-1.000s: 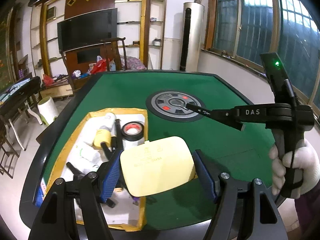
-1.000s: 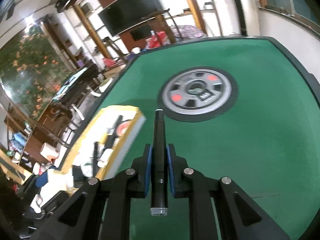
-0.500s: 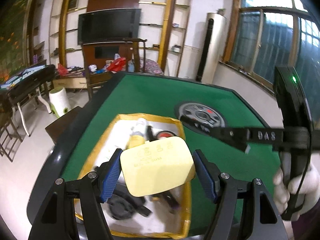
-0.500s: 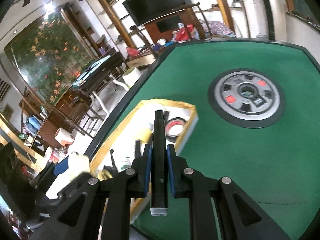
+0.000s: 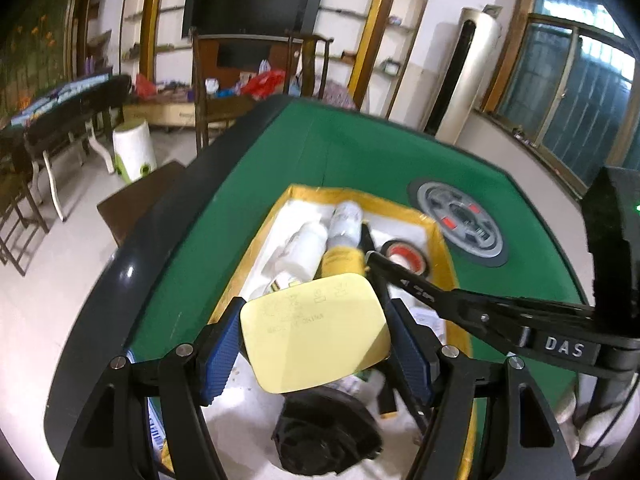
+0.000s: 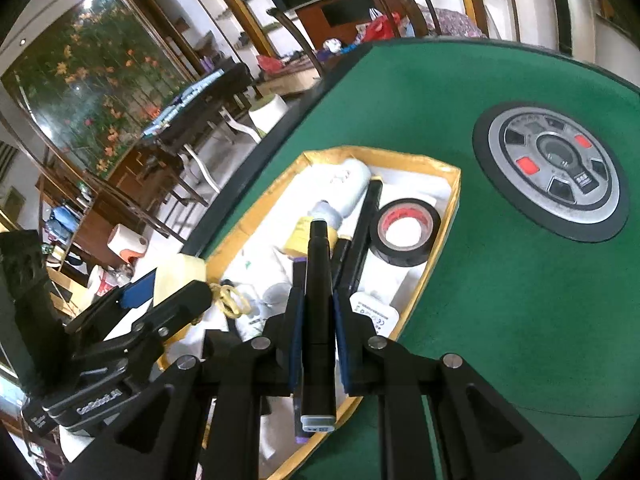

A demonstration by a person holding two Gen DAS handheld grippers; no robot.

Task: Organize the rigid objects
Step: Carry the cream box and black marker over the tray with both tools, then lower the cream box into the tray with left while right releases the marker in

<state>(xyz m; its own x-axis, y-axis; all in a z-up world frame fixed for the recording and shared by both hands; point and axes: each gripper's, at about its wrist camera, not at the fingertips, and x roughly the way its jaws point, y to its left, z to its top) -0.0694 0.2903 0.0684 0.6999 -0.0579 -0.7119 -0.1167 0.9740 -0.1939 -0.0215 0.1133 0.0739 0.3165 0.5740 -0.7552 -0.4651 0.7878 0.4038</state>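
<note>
The left gripper [image 5: 316,340] stands with its jaws spread wide, its two blue ribbed pads [image 5: 219,356] pressed against the short edges of a pale yellow, flat rounded-rectangular plastic piece [image 5: 316,330] with faint moulded lettering on its face; the piece is clamped between them and hangs above the near half of a shallow yellow-rimmed cardboard tray [image 5: 438,240] lined in white. The right gripper [image 6: 316,320] has its jaws drawn almost fully together, pinching a slim black cylindrical marker pen [image 6: 318,300] that runs lengthways between the pads, its grey-capped end [image 6: 318,422] sticking out toward the camera and its tip pointing over the tray. In the left wrist view the right gripper reaches in from the right, held by a hand in a white glove [image 5: 592,432], and its pen tip sits above the tray's contents. The tray lies on a green felt table [image 6: 520,300] near its dark edge and holds a roll of black tape with a red core [image 6: 404,232], a white bottle [image 5: 346,220], a yellow cylinder [image 5: 340,258], a second black pen [image 6: 362,236], a small white labelled block [image 6: 374,314] and a black crumpled-looking object [image 5: 324,436] at the near end. A round grey and black dial with red patches [image 6: 554,168] is set into the felt, well apart from the tray.
</note>
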